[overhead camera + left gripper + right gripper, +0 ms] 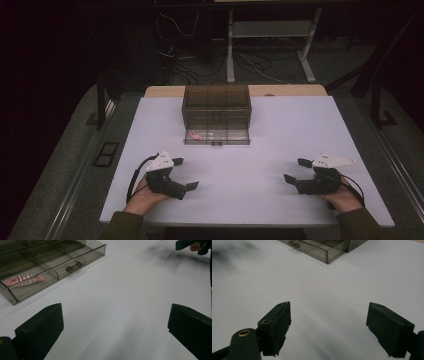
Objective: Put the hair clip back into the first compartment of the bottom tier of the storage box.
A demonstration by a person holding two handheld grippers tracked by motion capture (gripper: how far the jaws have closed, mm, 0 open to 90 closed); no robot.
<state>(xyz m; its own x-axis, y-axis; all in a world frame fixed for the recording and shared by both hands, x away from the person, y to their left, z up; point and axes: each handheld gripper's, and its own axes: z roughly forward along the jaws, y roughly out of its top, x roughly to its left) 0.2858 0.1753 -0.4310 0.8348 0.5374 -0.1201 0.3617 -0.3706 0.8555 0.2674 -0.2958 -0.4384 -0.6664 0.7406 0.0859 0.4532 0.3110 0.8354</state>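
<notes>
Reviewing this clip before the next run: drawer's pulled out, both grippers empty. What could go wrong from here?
1. The drawer sticks out with a pink item inside; a push on its handle might slide the whole light organizer.
2. Both the left gripper and right gripper point inward; reaching together risks collision.

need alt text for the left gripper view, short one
Two black jaws stand wide open over a bare white table, nothing between them. At upper left, a smoky clear drawer with a small handle is pulled out, and a pink packet lies in its left compartment. The other gripper's tip shows at the top right corner.
</notes>
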